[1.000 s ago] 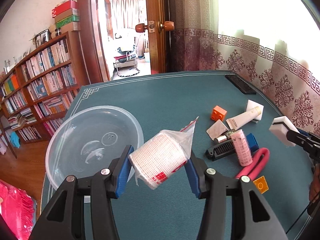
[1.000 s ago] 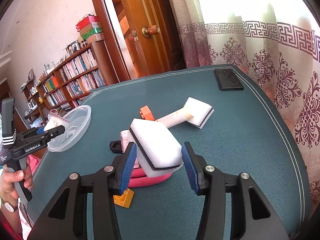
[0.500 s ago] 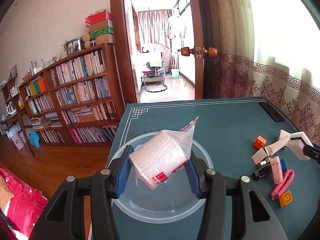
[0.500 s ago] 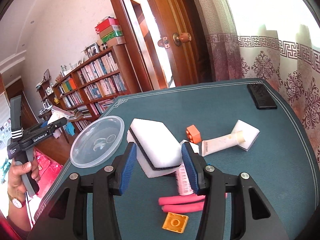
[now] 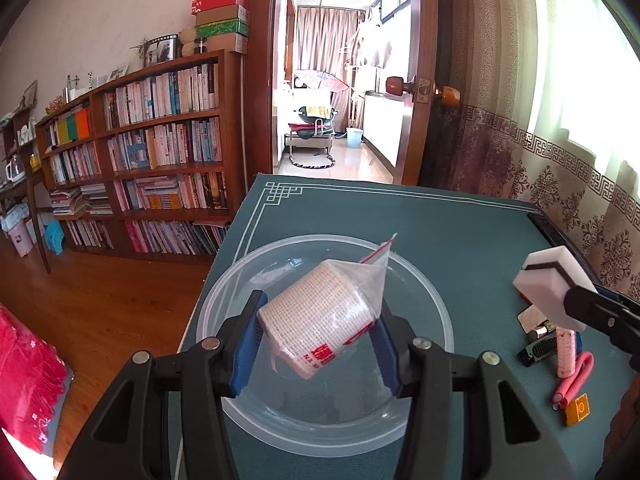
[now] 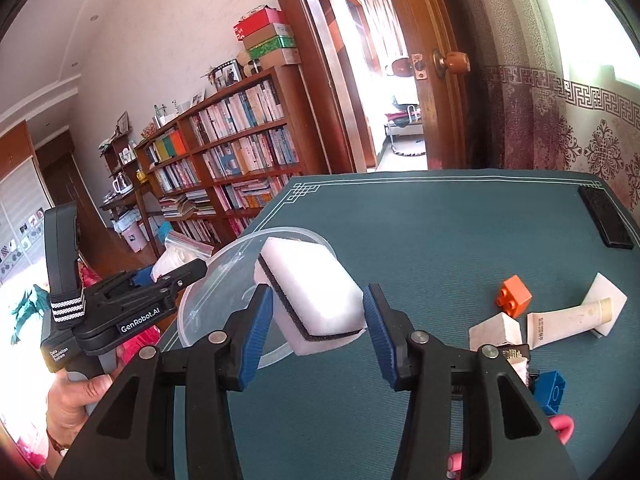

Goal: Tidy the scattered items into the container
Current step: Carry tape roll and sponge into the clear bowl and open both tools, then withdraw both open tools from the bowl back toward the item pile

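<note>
My left gripper [image 5: 318, 338] is shut on a white roll in a clear zip bag [image 5: 320, 320], held just above the clear plastic bowl [image 5: 432, 312] on the green table. My right gripper [image 6: 318, 322] is shut on a white sponge with a dark band [image 6: 312, 296], lifted beside the bowl [image 6: 200, 304] at its right rim. The left wrist view shows that sponge [image 5: 552, 288] at the right, right of the bowl. Loose items lie right of the bowl: an orange brick [image 6: 514, 301], a cream tube [image 6: 568, 318], a pink roller [image 5: 566, 352], a pink band [image 5: 574, 380].
A black phone [image 6: 606, 216] lies at the table's far right edge. A blue brick [image 6: 550, 392] and a white wedge [image 6: 496, 330] sit near the tube. A hand [image 6: 76, 396] holds the left gripper off the table's left side. Bookshelf and open door stand beyond.
The left gripper carried the bagged roll leftward from beside the bowl to over it. The right gripper lifted the sponge away from the pile and brought it left to the bowl's rim.
</note>
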A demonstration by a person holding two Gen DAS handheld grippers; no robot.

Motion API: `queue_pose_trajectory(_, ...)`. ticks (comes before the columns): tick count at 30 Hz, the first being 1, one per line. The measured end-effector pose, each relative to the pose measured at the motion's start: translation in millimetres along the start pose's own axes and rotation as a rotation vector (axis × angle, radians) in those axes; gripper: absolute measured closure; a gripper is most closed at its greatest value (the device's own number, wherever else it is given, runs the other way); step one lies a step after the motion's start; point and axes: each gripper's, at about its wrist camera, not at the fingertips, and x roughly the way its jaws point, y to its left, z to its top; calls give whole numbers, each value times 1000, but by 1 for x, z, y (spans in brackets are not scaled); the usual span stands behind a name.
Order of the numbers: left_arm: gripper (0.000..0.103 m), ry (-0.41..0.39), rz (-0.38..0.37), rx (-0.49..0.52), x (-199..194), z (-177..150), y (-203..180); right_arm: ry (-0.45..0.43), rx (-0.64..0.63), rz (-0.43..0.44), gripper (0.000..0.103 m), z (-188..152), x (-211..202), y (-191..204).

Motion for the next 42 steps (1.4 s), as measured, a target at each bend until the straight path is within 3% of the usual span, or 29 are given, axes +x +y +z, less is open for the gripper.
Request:
queue_pose_trajectory(6,48,-16,46,-12,14,-6,9,6,-7,10,53,4,33,23)
queue_pose_trajectory(16,48,-2,33,-28,26,-16,18,37,-9,-17,53,5,77,32)
queue_pose_trajectory(22,47,3,23,16,28,-20,8,62,8,-24,52,1,95,29)
queue_pose_trajectory(25,38,-4,16,28,27,-21,4,70,8,-32,52,-2,100,29)
queue_pose_trajectory(27,20,-16,26,31,25,-22,3,74,4,-39,52,-3,103,28)
queue_pose_trajectory(42,19,-22,64,-4,25,-23,10,88,33,-46,49,-4,107,23)
